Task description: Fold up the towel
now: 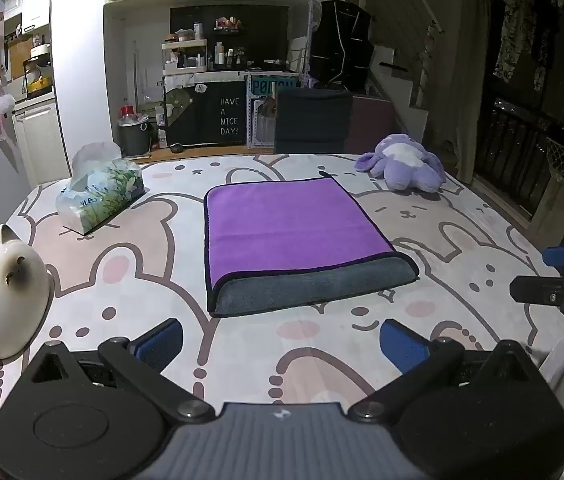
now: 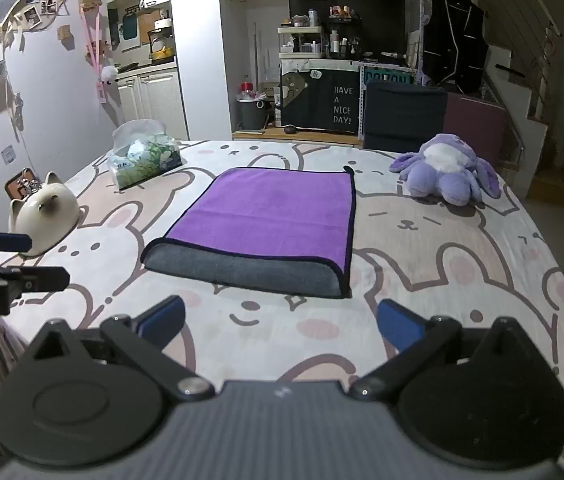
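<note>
A purple towel (image 1: pixel 294 232) with a black hem lies folded on the table, its grey underside (image 1: pixel 314 284) showing as a strip along the near edge. It also shows in the right wrist view (image 2: pixel 274 216). My left gripper (image 1: pixel 282 346) is open and empty, held near the table's front edge, short of the towel. My right gripper (image 2: pixel 282 328) is open and empty, also short of the towel's near edge. Each gripper shows at the edge of the other's view: the right one (image 1: pixel 562 276) and the left one (image 2: pixel 10 260).
A tissue pack (image 1: pixel 100 196) lies at the back left. A white cat figurine (image 1: pixel 2 292) stands at the left edge. A purple plush toy (image 1: pixel 406 164) lies at the back right. The bunny-print tablecloth (image 1: pixel 462 240) covers the table. A dark chair (image 1: pixel 314 120) stands behind.
</note>
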